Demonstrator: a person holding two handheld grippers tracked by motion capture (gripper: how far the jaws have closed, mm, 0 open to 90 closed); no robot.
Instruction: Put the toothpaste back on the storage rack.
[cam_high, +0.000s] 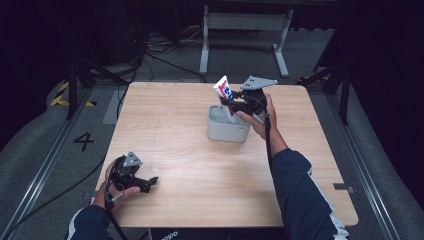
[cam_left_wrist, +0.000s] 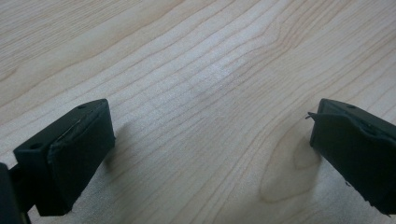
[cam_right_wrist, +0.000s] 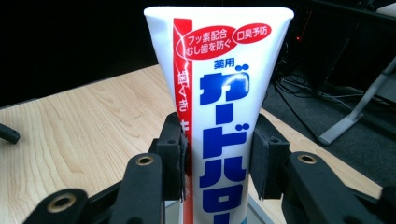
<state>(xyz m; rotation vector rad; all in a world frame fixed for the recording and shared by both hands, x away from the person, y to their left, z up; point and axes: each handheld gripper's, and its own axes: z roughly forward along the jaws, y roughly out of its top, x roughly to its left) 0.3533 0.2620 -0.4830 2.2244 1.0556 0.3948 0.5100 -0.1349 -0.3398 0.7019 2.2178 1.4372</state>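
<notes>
Toothpaste tube, smooth, flat-crimped, over grey bin.

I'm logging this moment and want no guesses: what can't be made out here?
- White toothpaste tube with blue and red print: lower end cut off by the bottom edge in the right gripper view; in the high view hidden inside the grey rectangular plastic bin.
- Bin's inside: hidden by its own wall, high view.
- Right claw: fingertips blurred small in the high view.
</notes>
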